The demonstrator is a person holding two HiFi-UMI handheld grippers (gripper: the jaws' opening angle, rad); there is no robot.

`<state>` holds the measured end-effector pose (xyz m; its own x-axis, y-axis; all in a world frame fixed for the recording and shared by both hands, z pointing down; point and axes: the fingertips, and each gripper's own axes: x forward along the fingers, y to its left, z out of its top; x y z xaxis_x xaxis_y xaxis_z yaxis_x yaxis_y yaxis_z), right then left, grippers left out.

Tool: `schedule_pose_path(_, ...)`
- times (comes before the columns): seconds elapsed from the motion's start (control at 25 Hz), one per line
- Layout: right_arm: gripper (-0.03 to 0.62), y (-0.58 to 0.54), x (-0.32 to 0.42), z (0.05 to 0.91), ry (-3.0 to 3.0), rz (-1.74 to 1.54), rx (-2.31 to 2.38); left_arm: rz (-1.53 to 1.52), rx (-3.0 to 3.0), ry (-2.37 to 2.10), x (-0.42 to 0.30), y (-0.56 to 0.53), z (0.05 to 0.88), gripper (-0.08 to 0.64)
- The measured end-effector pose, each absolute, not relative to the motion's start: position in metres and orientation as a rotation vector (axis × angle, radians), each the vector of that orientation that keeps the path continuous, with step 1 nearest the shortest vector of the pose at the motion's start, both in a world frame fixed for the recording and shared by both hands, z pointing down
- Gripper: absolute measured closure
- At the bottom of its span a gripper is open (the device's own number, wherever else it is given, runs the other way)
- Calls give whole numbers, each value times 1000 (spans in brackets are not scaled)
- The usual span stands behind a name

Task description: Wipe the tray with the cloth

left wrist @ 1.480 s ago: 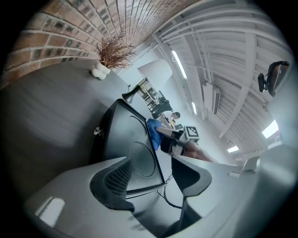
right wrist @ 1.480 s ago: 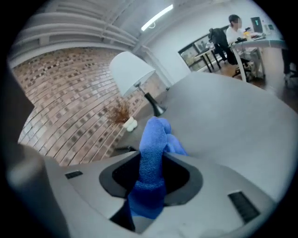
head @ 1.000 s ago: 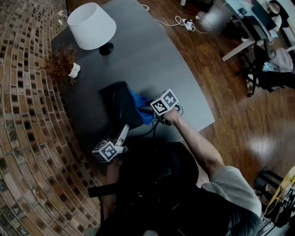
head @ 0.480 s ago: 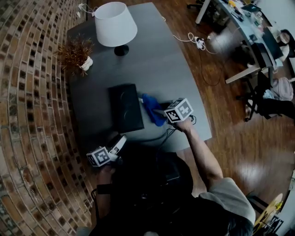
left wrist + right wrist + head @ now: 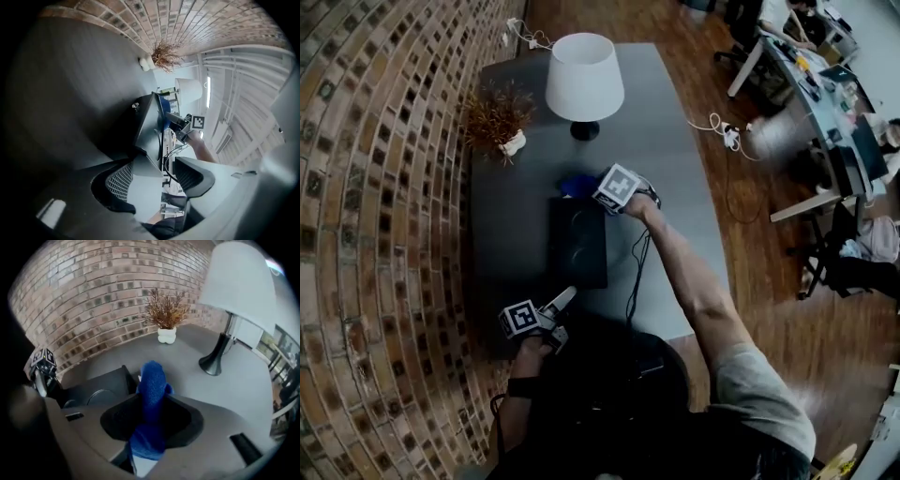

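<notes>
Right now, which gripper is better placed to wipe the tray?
Right. The right gripper is shut on the cloth by the far edge of the tray. The left gripper, jaws just opened further around the tray's near edge, has no cloth.

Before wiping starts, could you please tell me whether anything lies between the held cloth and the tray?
Nothing visible does: the blue cloth, clamped in the right gripper, hangs just past the tray's far edge.

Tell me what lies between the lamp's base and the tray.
The blue cloth, clamped in the right gripper, lies between them, as the head view shows.
</notes>
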<state>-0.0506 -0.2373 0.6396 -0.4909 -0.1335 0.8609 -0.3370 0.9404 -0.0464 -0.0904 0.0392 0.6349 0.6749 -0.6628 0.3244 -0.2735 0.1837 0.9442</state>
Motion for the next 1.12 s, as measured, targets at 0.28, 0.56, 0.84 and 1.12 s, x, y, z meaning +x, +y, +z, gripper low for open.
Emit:
schedule_pose_path(0.28, 465, -208, -6, 646, -2133, 670, 234, -448, 1384, -1069, -160, 3, 635, 273)
schedule_pose_path(0.56, 463, -96, 40, 647, -2256, 1081, 425, -300, 1569, -1219, -219, -95, 633, 247)
schedule_pose_path(0.84, 463, -115, 78, 628, -2399, 1317, 872, -181, 1832, -1216, -197, -93, 564, 284)
schedule_pose_path(1.12, 462, -188, 39, 617, -2443, 1123, 836, 13, 1944, -1033, -105, -43, 581, 321)
